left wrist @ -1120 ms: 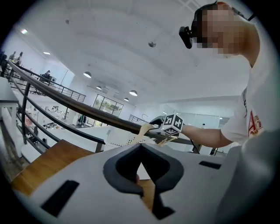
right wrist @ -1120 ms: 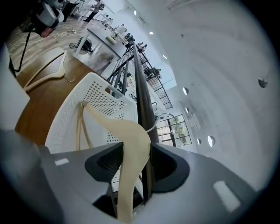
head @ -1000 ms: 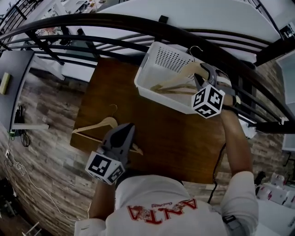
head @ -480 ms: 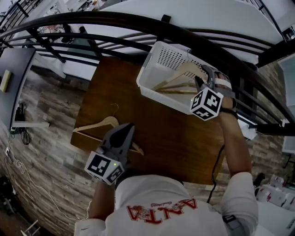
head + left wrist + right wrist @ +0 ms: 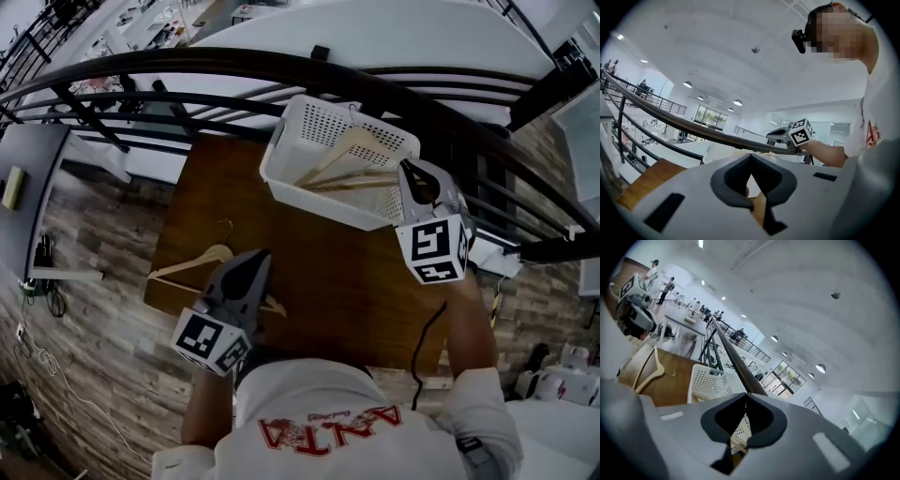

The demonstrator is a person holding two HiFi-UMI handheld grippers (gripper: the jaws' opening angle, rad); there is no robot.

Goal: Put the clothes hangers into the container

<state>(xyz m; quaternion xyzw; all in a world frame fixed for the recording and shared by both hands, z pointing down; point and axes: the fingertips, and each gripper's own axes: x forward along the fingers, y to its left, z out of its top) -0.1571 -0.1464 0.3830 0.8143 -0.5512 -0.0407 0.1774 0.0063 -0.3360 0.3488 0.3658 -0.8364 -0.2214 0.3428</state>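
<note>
wooden hangers (image 5: 349, 161) lie in the white basket (image 5: 314, 200); your right gripper (image 5: 406, 169) just closed empty, your left gripper (image 5: 257, 257) sits closed.

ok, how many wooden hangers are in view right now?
3 that I can separate. One wooden hanger lies on the wooden table, left side. Two overlapping hangers lie in the white perforated basket; more could be hidden beneath them.
</note>
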